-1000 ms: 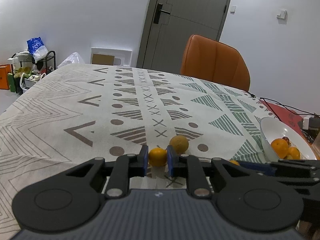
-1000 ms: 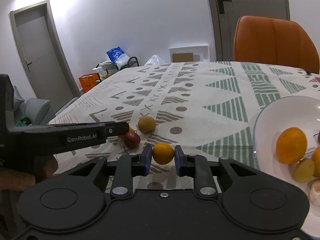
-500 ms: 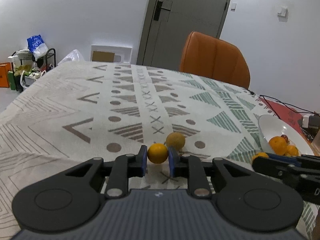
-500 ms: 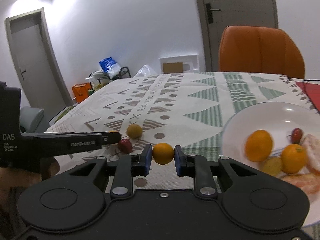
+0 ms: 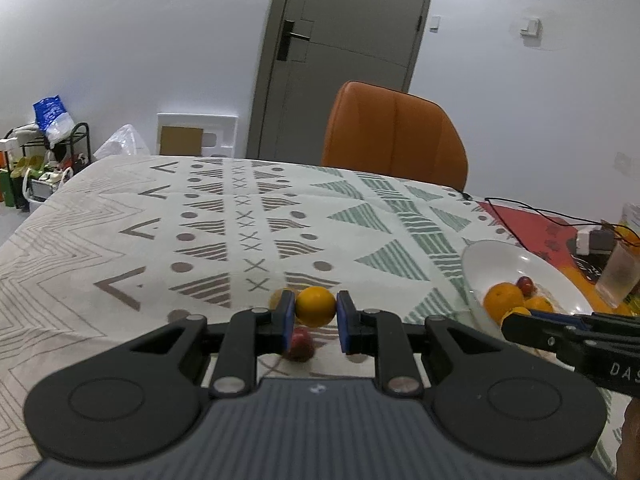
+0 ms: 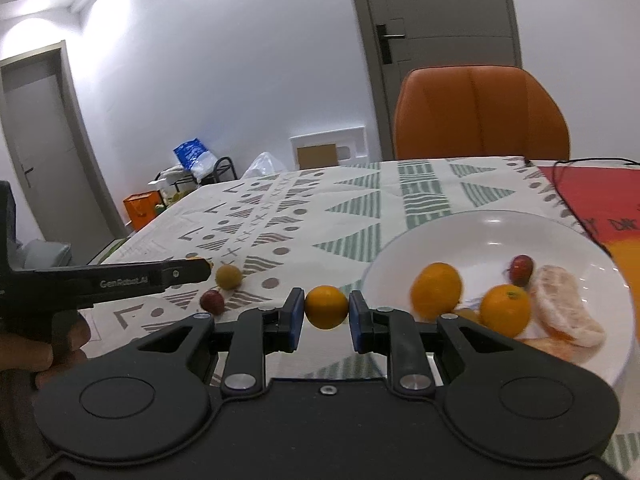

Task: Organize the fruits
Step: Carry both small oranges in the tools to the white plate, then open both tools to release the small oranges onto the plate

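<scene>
My left gripper [image 5: 315, 314] is shut on a small orange [image 5: 315, 306], held above the patterned tablecloth. Below it lie a red fruit [image 5: 300, 343] and a yellowish fruit [image 5: 277, 298], partly hidden by the left finger. My right gripper [image 6: 326, 312] is shut on another small orange [image 6: 326, 307], just left of the white bowl [image 6: 480, 232]. The bowl holds two oranges [image 6: 436, 296], a small red fruit [image 6: 522, 266] and peeled citrus [image 6: 560, 304]. The red fruit [image 6: 212, 301] and yellowish fruit [image 6: 228, 276] also show in the right wrist view, beside the left gripper's finger [image 6: 120, 280].
An orange chair [image 5: 394, 136] stands at the table's far side. A red mat [image 5: 536, 228] with a black cable, a small device [image 5: 596, 240] and a glass [image 5: 618, 276] lie at the right. A rack with bags [image 5: 44, 148] stands far left on the floor.
Both grippers have lifted with their oranges. The right gripper has moved right toward the bowl, which now sits closer and more central in its view. The red fruit now shows under the left gripper.
</scene>
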